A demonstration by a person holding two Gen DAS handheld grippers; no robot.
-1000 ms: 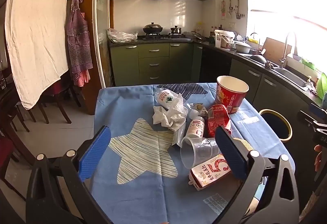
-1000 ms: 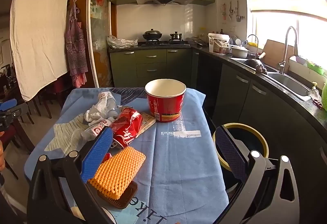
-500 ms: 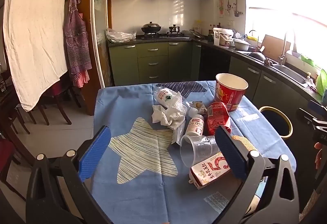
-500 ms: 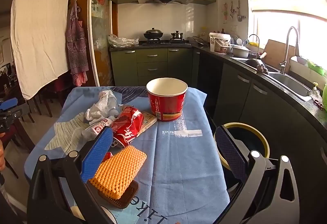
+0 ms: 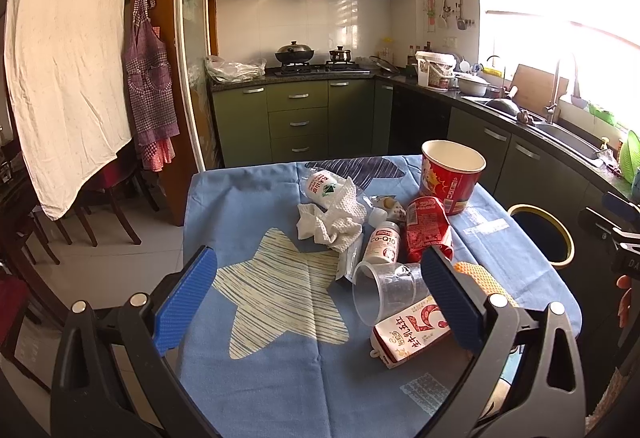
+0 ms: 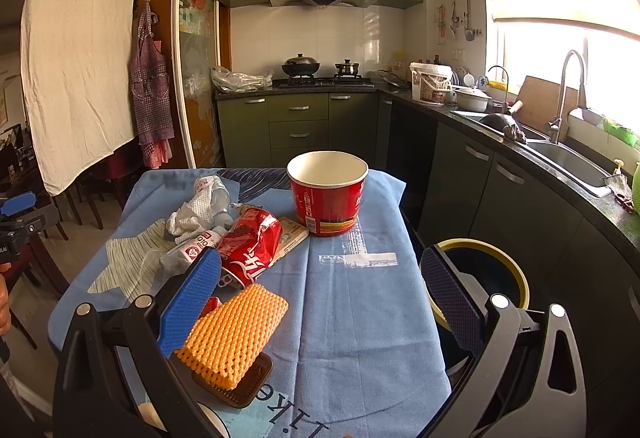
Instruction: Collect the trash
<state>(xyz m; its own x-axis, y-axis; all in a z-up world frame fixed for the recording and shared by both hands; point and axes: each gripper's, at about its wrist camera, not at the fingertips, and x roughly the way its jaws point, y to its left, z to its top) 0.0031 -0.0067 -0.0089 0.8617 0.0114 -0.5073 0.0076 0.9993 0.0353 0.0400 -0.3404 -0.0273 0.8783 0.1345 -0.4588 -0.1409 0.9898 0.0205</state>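
Both grippers hang level above the near table edge, jaws spread wide, holding nothing. The left gripper (image 5: 320,290) frames a clear plastic cup (image 5: 382,296) and milk carton (image 5: 412,330) lower right. The right gripper (image 6: 320,298) has orange foam netting (image 6: 234,330) beside its left finger; beyond, a crushed red can (image 6: 250,248), then a red paper bowl (image 6: 328,192) mid-frame. The trash bin (image 6: 494,274) sits at right.

Matt blue cloth tablecloth (image 6: 360,318); glossy crushed metal can (image 6: 250,246); clear plastic cup (image 5: 384,292); orange foam net (image 6: 234,330).

The milk carton (image 5: 412,334) is partly hidden behind the left hand-held gripper (image 5: 320,298).
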